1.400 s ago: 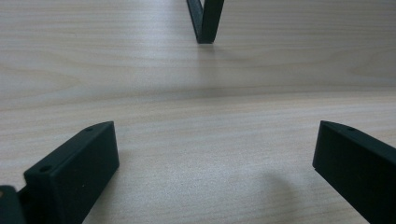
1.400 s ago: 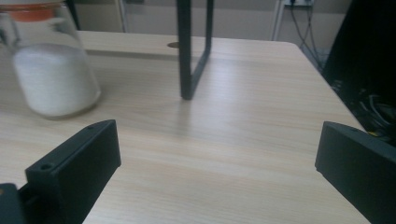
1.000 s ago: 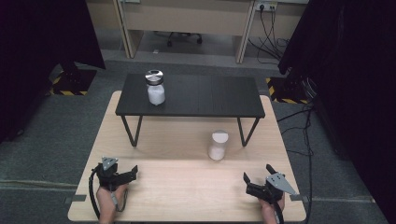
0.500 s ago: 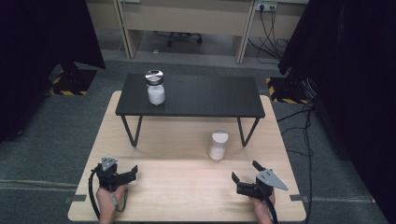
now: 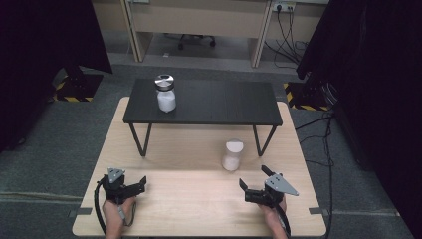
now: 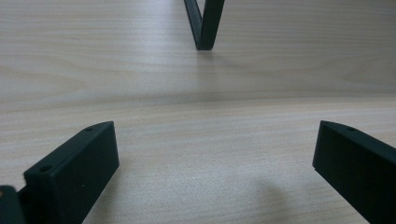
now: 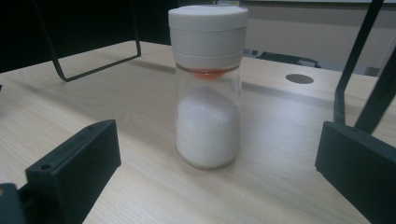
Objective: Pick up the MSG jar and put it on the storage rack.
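A glass jar with a white lid [image 5: 232,155], about half full of white powder, stands on the wooden table [image 5: 189,209] just in front of a low black table [image 5: 219,104]. In the right gripper view the jar [image 7: 208,93] stands upright a short way beyond my jaws, centred between them. My right gripper [image 5: 253,178] is open and aimed at it, touching nothing. A second jar with a metal lid [image 5: 164,94] sits on the black table's left part. Near the front left edge, my left gripper [image 5: 139,185] rests open over bare wood [image 6: 215,158].
The black table's thin legs [image 6: 204,28] stand on the wood, one ahead of the left gripper and another [image 7: 348,79] just right of the white-lidded jar. Grey carpet surrounds the table, with dark curtains at both sides.
My right gripper has moved left and forward, turning toward the white-lidded jar. The left gripper and both jars have stayed put.
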Available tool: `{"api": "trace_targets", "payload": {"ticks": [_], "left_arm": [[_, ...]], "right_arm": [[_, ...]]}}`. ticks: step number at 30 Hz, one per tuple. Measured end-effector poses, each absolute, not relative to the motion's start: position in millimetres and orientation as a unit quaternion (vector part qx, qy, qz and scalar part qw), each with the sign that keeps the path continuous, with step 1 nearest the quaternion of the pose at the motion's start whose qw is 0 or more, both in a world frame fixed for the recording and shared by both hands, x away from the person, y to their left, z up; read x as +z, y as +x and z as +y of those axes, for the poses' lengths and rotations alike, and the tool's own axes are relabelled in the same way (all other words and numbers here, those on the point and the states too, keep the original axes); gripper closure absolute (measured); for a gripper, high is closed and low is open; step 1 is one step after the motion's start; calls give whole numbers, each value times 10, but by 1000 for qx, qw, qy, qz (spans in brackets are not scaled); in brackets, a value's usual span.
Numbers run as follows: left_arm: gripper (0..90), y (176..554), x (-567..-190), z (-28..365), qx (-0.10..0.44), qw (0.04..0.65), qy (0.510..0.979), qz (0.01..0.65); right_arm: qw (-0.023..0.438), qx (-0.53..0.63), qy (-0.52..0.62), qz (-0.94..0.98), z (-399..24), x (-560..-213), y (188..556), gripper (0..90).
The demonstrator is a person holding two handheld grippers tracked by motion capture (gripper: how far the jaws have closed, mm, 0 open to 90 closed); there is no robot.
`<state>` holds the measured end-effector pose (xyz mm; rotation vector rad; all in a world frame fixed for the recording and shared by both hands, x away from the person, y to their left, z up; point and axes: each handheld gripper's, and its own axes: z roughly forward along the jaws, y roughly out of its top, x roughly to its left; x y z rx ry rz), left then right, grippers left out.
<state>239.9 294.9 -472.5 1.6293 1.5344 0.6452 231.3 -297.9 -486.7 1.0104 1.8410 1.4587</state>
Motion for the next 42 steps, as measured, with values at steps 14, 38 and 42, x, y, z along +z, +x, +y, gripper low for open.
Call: {"api": "trace_targets", "payload": {"ticks": [14, 38, 42], "left_arm": [[0, 2397, -4732, 2937, 258, 395, 645, 602], [0, 2404, -4736, 2928, 259, 394, 649, 598], [0, 2404, -4736, 2927, 259, 394, 650, 596]], "right_arm": [[290, 557, 357, 691, -2846, -4816, 2461, 3], [291, 555, 370, 686, -2630, -4748, 2700, 21], [284, 556, 369, 689, -2623, -4732, 2802, 40]]}}
